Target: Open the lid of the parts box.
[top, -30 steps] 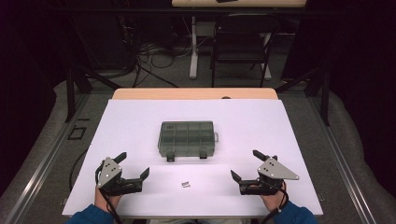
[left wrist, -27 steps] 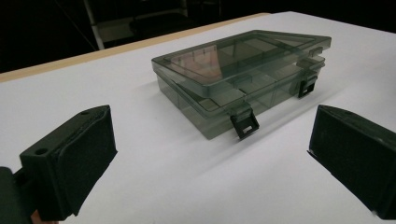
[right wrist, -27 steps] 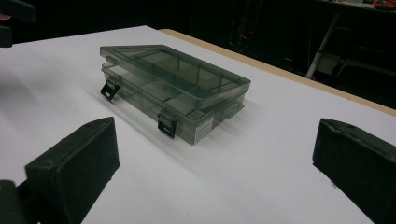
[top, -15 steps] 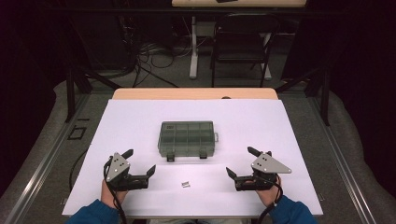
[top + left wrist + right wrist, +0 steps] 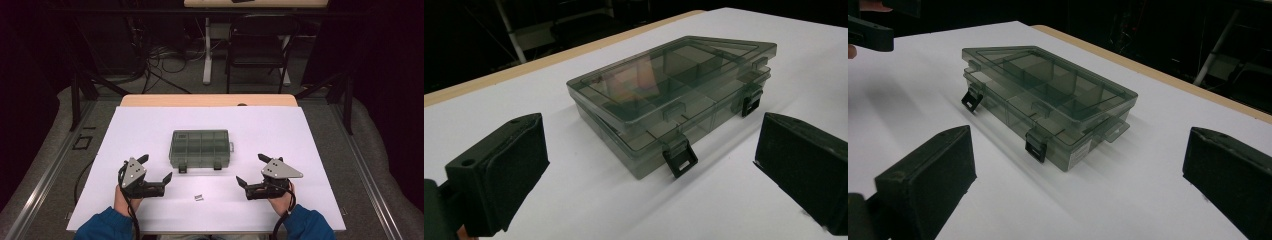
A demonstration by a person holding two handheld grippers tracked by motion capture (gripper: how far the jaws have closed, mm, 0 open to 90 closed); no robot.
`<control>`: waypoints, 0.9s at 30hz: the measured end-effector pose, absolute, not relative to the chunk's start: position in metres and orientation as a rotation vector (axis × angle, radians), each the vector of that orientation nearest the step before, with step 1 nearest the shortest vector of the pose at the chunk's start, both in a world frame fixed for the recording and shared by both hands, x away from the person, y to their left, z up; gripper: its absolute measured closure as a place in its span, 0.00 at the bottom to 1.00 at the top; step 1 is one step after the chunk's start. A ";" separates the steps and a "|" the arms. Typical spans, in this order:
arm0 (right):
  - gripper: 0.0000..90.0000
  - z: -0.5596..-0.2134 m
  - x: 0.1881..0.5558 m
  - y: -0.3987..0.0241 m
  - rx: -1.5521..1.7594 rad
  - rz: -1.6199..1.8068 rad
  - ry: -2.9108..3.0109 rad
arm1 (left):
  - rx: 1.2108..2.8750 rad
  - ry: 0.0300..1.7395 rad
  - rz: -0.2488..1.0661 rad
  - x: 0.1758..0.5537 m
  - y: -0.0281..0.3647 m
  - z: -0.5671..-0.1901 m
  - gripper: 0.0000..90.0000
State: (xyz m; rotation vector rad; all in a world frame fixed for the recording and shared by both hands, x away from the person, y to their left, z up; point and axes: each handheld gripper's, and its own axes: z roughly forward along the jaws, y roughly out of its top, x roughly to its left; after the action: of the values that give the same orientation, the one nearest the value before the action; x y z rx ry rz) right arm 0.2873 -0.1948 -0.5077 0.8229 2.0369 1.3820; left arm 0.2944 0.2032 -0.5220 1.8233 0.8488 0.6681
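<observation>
- Left gripper (image 5: pixel 156 168): jaws apart, nothing between them.
- Right gripper (image 5: pixel 252 170): jaws apart, nothing between them.
- Box (image 5: pixel 200 148) sits between them, lid down, latches hanging loose.
- Small part (image 5: pixel 198 197) lies near the table (image 5: pixel 310 145) edge.

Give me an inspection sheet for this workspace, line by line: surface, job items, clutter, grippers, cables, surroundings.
Surface: white sheet covering the table, with a tan wooden edge showing at the far side.
Job's things: smoky translucent plastic compartment box at the middle, lid down, both black front latches hanging unfastened.
Clutter: one small pale item near the front edge, too small to identify.
Grippers: left gripper and right gripper both open, empty, flanking the box and apart from it.
Cables: a black cable trails from the left gripper; loose cables lie on the floor beyond the table.
Surroundings: dark chair and a white post behind the table.
</observation>
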 end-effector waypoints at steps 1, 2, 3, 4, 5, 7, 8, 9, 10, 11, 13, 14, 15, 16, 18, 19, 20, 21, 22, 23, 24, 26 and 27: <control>0.00 -0.508 0.288 -0.194 0.824 1.376 2.037 | 1.830 0.846 0.669 0.296 0.203 -0.521 0.00; 0.00 -0.507 0.290 -0.193 0.823 1.376 2.045 | 1.834 0.842 0.672 0.296 0.202 -0.521 0.00; 0.00 -0.507 0.291 -0.193 0.822 1.378 2.047 | 1.836 0.837 0.675 0.297 0.201 -0.521 0.00; 0.00 -0.507 0.293 -0.192 0.825 1.377 2.044 | 1.838 0.834 0.677 0.298 0.200 -0.521 0.00; 0.00 -0.507 0.294 -0.191 0.821 1.380 2.046 | 1.841 0.833 0.674 0.299 0.200 -0.521 0.00; 0.00 -0.507 0.298 -0.189 0.824 1.371 2.061 | 1.845 0.830 0.675 0.301 0.198 -0.521 0.00; 0.00 -0.507 0.299 -0.188 0.824 1.371 2.063 | 1.853 0.827 0.670 0.303 0.196 -0.521 0.00; 0.00 -0.507 0.301 -0.187 0.822 1.365 2.068 | 1.853 0.827 0.670 0.303 0.196 -0.521 0.00; 0.00 -0.508 0.302 -0.186 0.822 1.368 2.067 | 1.858 0.824 0.669 0.305 0.195 -0.522 0.00; 0.00 -0.508 0.304 -0.185 0.822 1.368 2.072 | 1.862 0.825 0.665 0.306 0.195 -0.522 0.00; 0.00 -0.508 0.305 -0.184 0.820 1.370 2.071 | 1.872 0.826 0.658 0.309 0.193 -0.522 0.00; 0.00 -0.508 0.307 -0.183 0.818 1.362 2.082 | 1.873 0.827 0.659 0.311 0.192 -0.523 0.00; 0.00 -0.509 0.311 -0.181 0.821 1.360 2.086 | 1.880 0.829 0.658 0.314 0.192 -0.523 0.00; 0.00 -0.509 0.311 -0.181 0.821 1.360 2.086 | 1.880 0.829 0.658 0.314 0.192 -0.523 0.00; 0.00 -0.509 0.313 -0.179 0.821 1.355 2.092 | 1.886 0.834 0.656 0.317 0.191 -0.524 0.00; 0.00 -0.510 0.315 -0.178 0.820 1.356 2.098 | 1.892 0.834 0.653 0.318 0.190 -0.524 0.00; 0.00 -0.510 0.317 -0.177 0.820 1.351 2.104 | 1.890 0.839 0.655 0.320 0.190 -0.525 0.00; 0.00 -0.510 0.318 -0.176 0.816 1.342 2.110 | 1.898 0.839 0.647 0.321 0.189 -0.525 0.00; 0.00 -0.511 0.322 -0.174 0.823 1.337 2.117 | 1.899 0.841 0.648 0.323 0.189 -0.526 0.00; 0.00 -0.511 0.323 -0.173 0.819 1.335 2.119 | 1.897 0.842 0.643 0.324 0.188 -0.526 0.00; 0.00 -0.512 0.325 -0.172 0.822 1.333 2.118 | 1.892 0.840 0.636 0.326 0.188 -0.526 0.00; 0.00 -0.512 0.326 -0.171 0.821 1.323 2.125 | 1.899 0.840 0.628 0.329 0.187 -0.527 0.00; 0.00 -0.512 0.329 -0.170 0.816 1.326 2.128 | 1.907 0.835 0.631 0.330 0.187 -0.528 0.00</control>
State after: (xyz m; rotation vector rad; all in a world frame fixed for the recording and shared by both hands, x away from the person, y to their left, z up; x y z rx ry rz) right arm 0.3285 -0.1697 -0.5124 0.8158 2.1283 1.3259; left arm 0.3300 0.1865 -0.5278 1.9072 0.8350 0.6311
